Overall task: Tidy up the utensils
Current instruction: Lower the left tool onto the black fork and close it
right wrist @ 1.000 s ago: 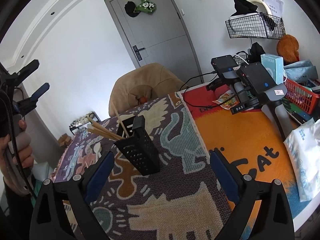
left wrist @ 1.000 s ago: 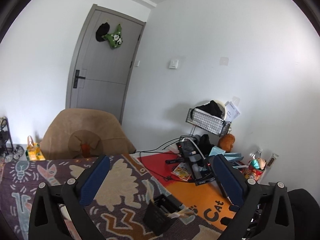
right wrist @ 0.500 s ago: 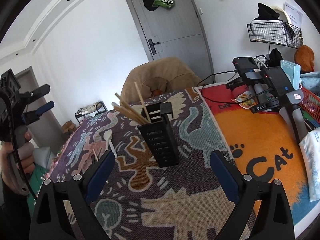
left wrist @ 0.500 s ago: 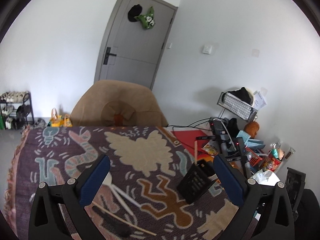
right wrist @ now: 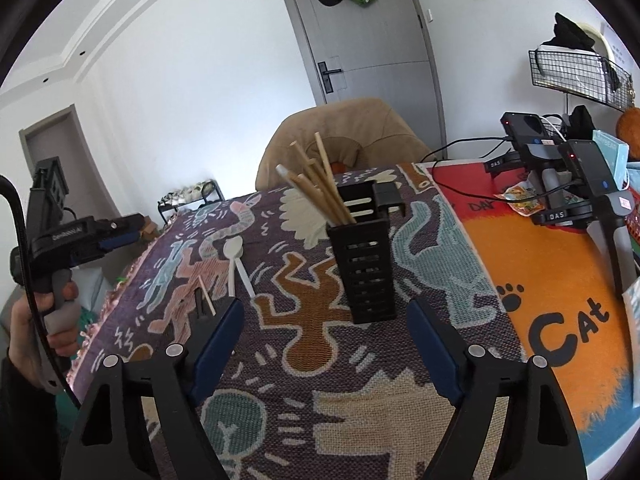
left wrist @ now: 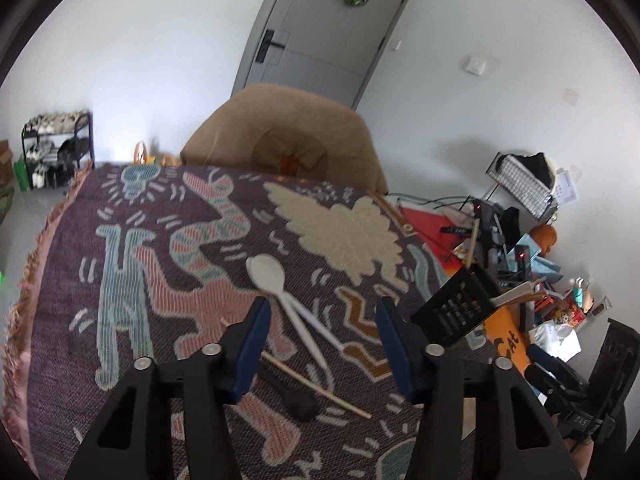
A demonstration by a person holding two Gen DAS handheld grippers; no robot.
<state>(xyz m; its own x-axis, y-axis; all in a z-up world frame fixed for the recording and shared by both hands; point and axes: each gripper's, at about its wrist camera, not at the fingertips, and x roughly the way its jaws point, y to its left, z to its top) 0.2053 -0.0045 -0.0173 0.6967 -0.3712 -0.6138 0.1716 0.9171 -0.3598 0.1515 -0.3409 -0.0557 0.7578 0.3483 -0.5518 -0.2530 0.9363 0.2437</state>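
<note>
A black slotted utensil holder stands upright on the patterned cloth with several wooden chopsticks in it; it also shows in the left wrist view. Two white plastic spoons lie crossed on the cloth, with a loose chopstick and a black utensil nearer me. My left gripper is open and empty, hovering above the spoon handles; it shows in the right wrist view. My right gripper is open and empty, in front of the holder. The spoons lie left of it.
A tan padded chair stands behind the table. An orange cat mat lies to the right, with phone stands, cables, a wire basket and clutter. The cloth's fringed edge is on the left.
My left gripper swung left and tipped down, from facing the room to hovering over the spoons, and its jaws narrowed. My right gripper turned a little, bringing the holder to centre.
</note>
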